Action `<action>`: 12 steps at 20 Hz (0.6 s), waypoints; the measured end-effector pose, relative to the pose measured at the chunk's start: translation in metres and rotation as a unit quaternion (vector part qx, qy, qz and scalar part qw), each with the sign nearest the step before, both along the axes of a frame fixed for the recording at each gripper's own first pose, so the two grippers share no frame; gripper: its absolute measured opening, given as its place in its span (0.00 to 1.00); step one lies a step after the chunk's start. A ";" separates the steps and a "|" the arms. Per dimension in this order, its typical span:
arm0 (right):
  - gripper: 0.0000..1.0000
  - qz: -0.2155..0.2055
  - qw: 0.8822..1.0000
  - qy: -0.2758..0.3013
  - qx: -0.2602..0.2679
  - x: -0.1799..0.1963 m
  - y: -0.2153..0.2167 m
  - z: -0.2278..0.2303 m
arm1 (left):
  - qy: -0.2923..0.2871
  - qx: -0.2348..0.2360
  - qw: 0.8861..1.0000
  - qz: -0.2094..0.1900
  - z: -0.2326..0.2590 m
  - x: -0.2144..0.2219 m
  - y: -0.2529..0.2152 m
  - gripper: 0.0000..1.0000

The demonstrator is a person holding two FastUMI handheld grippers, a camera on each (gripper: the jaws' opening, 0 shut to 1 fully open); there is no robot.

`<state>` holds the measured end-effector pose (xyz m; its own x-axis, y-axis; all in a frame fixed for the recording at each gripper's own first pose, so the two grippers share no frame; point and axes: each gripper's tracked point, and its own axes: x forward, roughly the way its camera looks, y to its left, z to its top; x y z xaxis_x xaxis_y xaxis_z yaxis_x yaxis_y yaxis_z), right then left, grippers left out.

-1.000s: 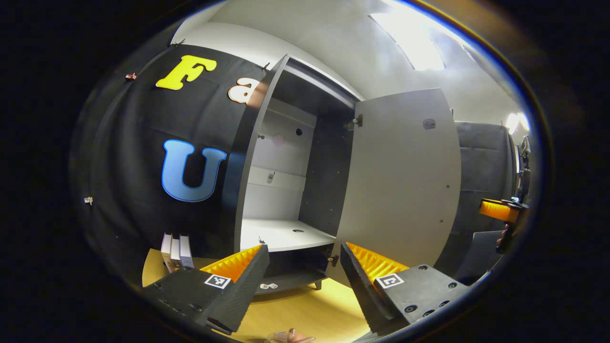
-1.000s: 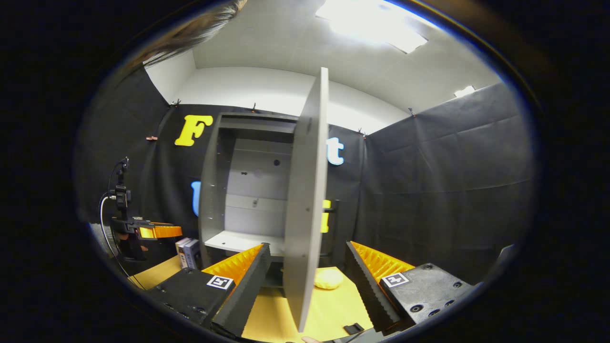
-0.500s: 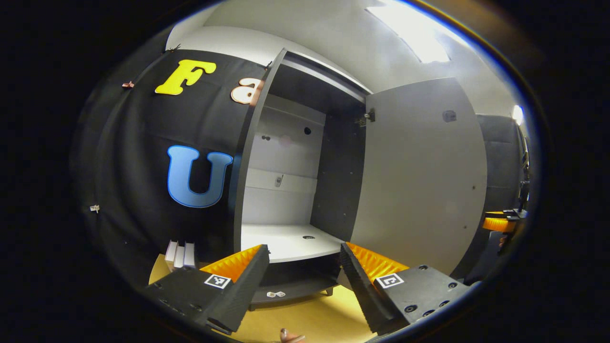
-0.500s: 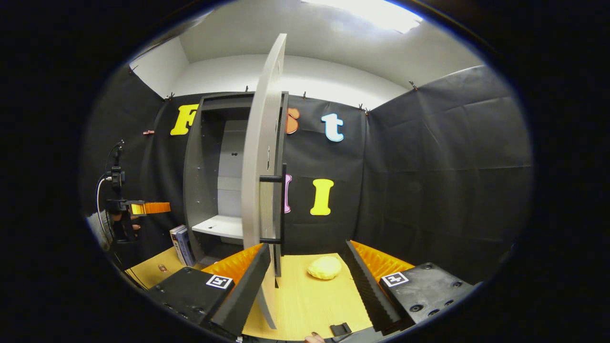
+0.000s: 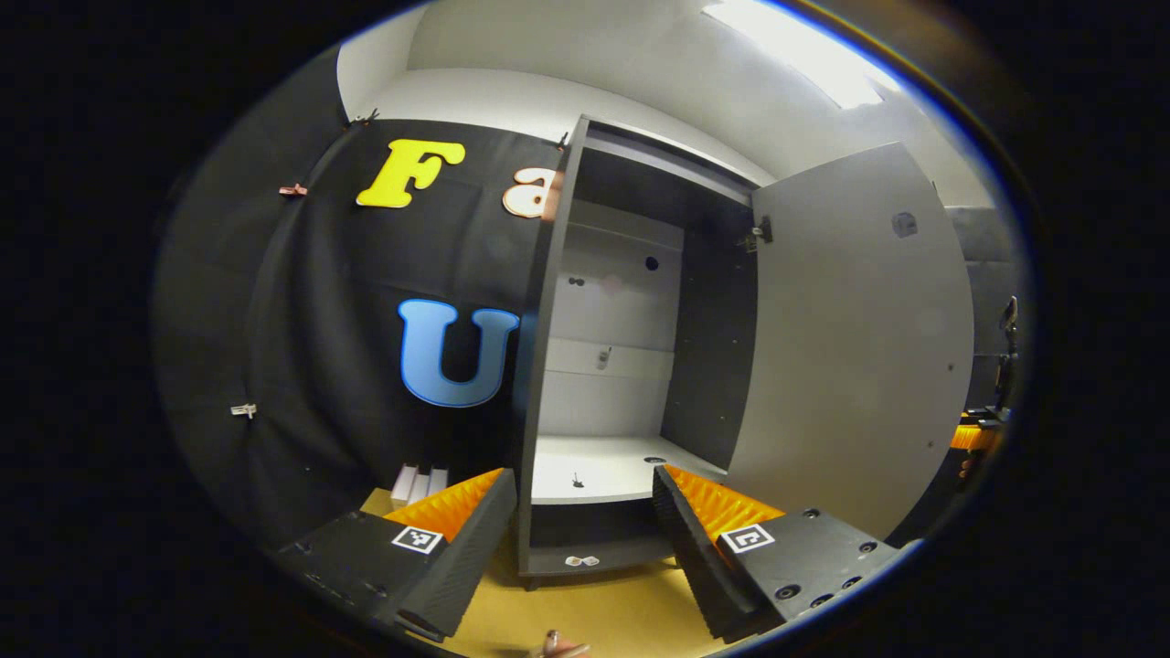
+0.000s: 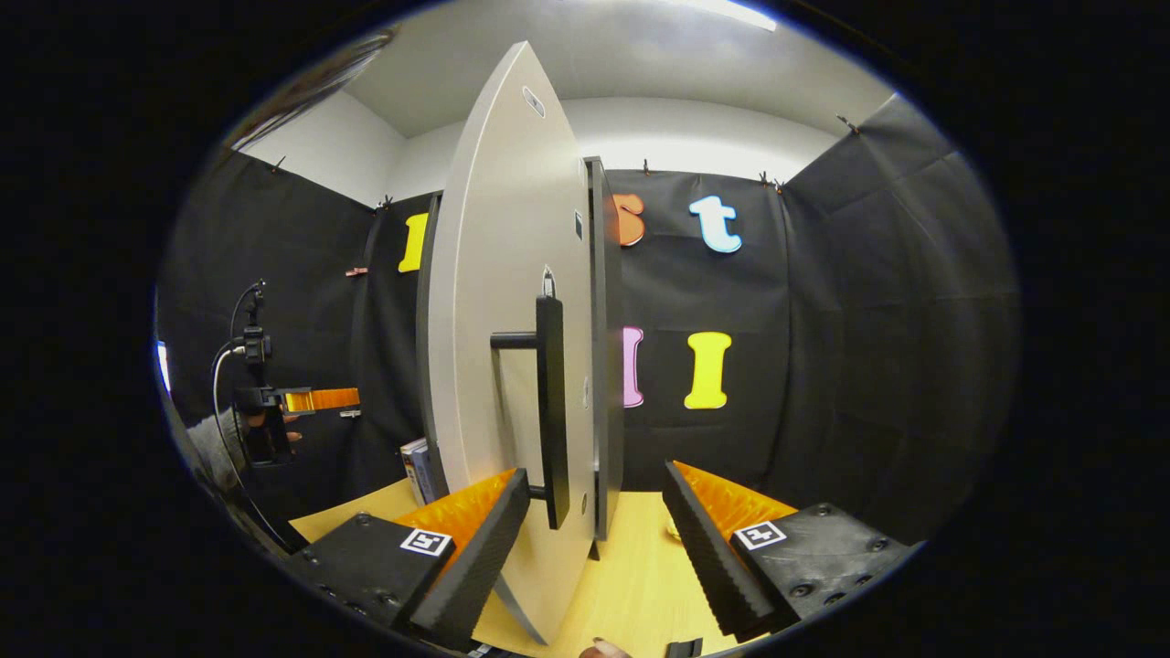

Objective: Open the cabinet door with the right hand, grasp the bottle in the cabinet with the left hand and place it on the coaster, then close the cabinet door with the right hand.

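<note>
Nearest in the right gripper view, the right gripper (image 6: 596, 471) has its fingers spread wide, gripping nothing. The cabinet door (image 6: 494, 274) hangs edge-on between them, with its dark bar handle (image 6: 549, 411) just ahead of the left finger. Whether that finger touches the door panel I cannot tell.

The left gripper (image 5: 583, 475) is likewise wide apart and empty, held in front of the cabinet (image 5: 539, 366) and facing its opening. At the lower edge of its view, on the yellow table (image 5: 622, 612) in front of the cabinet, sits a sliver of something pale pink (image 5: 558, 645). It may be the bottle's top, but too little of it shows to be sure.

Farther in, the cabinet's white shelf (image 5: 603, 471) carries only a couple of tiny marks, and the door stands swung out to the right of the opening. A few books (image 5: 416, 480) stand just left of the cabinet.

With the shelf bare, the closing step looks to be the one in hand. The next move would be for the right gripper to press the door or handle toward the cabinet front until it sits flush, with the left gripper kept out of the door's swing.
</note>
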<state>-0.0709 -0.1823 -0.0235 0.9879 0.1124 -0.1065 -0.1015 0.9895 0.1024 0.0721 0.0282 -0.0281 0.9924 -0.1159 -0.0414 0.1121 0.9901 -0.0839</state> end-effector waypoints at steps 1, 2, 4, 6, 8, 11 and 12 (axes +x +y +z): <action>0.96 0.002 1.000 0.005 0.002 0.000 0.004 0.000 | 0.006 0.002 1.000 0.005 -0.004 -0.001 0.005 0.94; 0.97 0.005 1.000 0.004 0.003 0.000 0.005 0.002 | 0.011 0.004 1.000 0.006 -0.008 -0.002 0.008 0.97; 0.97 0.015 1.000 0.008 0.005 0.003 0.022 0.000 | 0.016 0.006 1.000 0.001 -0.014 -0.001 0.014 0.95; 0.97 0.024 1.000 0.013 0.010 0.007 0.048 -0.001 | 0.019 0.003 1.000 -0.010 -0.016 -0.001 0.019 0.95; 0.97 0.030 0.999 0.016 0.009 0.013 0.071 0.000 | 0.019 0.002 0.999 -0.026 -0.016 0.000 0.025 0.95; 0.97 0.033 0.999 0.019 0.008 0.023 0.107 -0.002 | 0.026 0.007 0.999 -0.042 -0.018 -0.003 0.037 0.95; 0.97 0.034 0.999 0.018 0.009 0.027 0.119 -0.003 | 0.025 0.007 0.998 -0.051 -0.016 -0.006 0.039 0.95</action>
<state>-0.0438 -0.0634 -0.0261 0.9736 0.1810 -0.1389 -0.1641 0.9785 0.1247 0.0664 0.0668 -0.0437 0.9720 -0.2160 -0.0930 0.2091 0.9747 -0.0789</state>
